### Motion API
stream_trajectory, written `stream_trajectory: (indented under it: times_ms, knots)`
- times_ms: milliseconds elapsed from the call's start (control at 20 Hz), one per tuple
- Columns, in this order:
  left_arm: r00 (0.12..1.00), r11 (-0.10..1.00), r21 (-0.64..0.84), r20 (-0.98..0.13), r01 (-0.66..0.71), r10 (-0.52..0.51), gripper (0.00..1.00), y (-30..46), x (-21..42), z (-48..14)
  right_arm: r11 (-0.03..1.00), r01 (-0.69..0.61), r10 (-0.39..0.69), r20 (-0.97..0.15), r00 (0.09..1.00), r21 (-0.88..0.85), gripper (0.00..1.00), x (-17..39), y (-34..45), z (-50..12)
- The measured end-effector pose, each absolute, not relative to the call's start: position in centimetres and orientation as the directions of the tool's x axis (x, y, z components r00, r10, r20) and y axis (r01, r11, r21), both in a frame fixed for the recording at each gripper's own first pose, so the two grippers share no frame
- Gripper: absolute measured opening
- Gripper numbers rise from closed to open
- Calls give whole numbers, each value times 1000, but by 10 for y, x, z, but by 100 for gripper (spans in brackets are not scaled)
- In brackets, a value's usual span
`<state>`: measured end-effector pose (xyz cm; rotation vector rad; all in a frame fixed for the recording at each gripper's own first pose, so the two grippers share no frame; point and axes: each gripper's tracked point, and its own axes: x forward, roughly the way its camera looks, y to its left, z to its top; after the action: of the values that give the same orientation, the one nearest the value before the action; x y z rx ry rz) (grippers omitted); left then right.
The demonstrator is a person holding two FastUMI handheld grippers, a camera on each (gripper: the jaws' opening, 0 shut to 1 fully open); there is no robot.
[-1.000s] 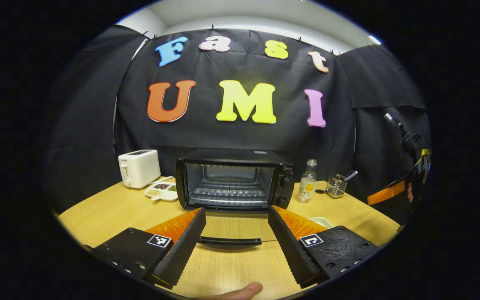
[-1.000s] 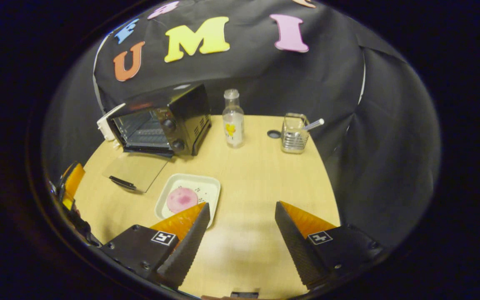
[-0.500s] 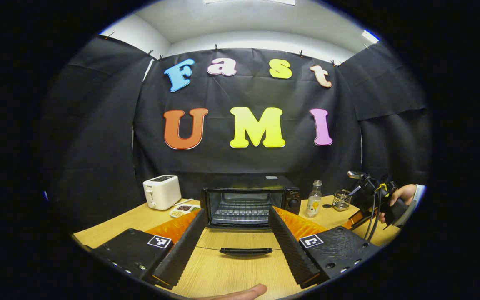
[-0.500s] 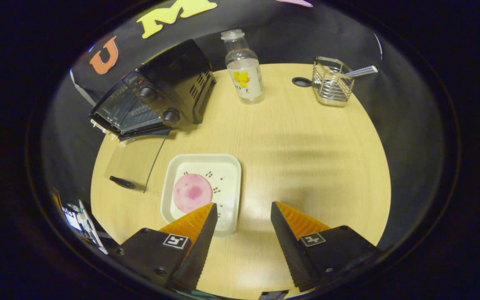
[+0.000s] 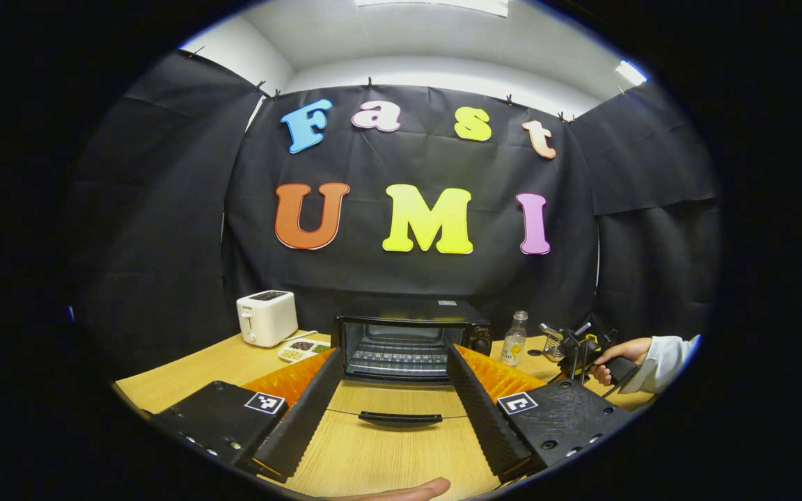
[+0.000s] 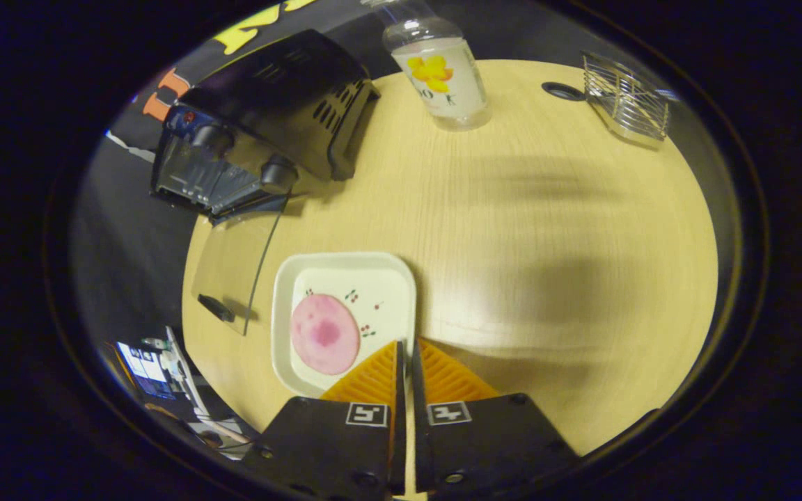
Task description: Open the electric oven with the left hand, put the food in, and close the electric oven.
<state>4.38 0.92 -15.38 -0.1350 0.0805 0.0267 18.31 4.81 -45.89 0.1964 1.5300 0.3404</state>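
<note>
The black electric oven (image 5: 408, 341) stands open, its glass door flat on the table with the handle (image 5: 399, 418) toward me. My left gripper (image 5: 394, 350) hovers open in front of it, its fingers on either side of the door, holding nothing. The oven (image 6: 269, 104) and its lowered door (image 6: 227, 271) also appear upper left in the right gripper view. A pink round slice of food (image 6: 324, 334) lies on a white tray (image 6: 373, 278). My right gripper (image 6: 404, 342) is shut on the tray's near right corner rim. Farther right in the left gripper view, a hand (image 5: 617, 351) holds that right gripper (image 5: 585, 348).
A white toaster (image 5: 266, 317) and a small dish of seeds (image 5: 301, 348) sit left of the oven. A clear bottle (image 6: 443, 69), a wire basket (image 6: 627, 97) and a small black disc (image 6: 562, 90) stand at the back right. Bare tabletop (image 6: 547, 243) spreads right of the tray.
My right gripper came down to the tray and went from open to shut on its rim. My left gripper drew back slightly from the oven and stayed open.
</note>
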Motion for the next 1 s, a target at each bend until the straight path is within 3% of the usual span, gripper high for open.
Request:
stream_trajectory:
  times_ms: [50, 200, 500, 750, 950, 1000]
  knots:
    - [996, 991, -133, -82, -36, 25, 95, 10, 43, -154, 925, -66, 374, -927, -20, 374, 2, 182, 48, -461]
    - [996, 991, -128, -81, -45, 34, 95, 13, 36, -149, 886, 49, 462, -886, -22, 461, 2, 181, 45, -458]
    - [996, 994, -99, -73, -49, 42, 95, 18, 18, -140, 866, 144, 472, -878, 74, 478, 4, 167, 33, -443]
    - [998, 996, -84, -57, -31, 26, 95, 18, -6, -130, 845, 100, 508, -846, 163, 526, 0, 140, 28, -391]
    - [999, 999, -42, -39, -28, 26, 95, 20, -26, -117, 856, 62, 482, -837, 258, 512, 4, 125, 21, -354]
    - [999, 999, -41, -40, -28, 27, 84, 20, -29, -117, 862, 51, 472, -837, 277, 504, 4, 121, 20, -345]
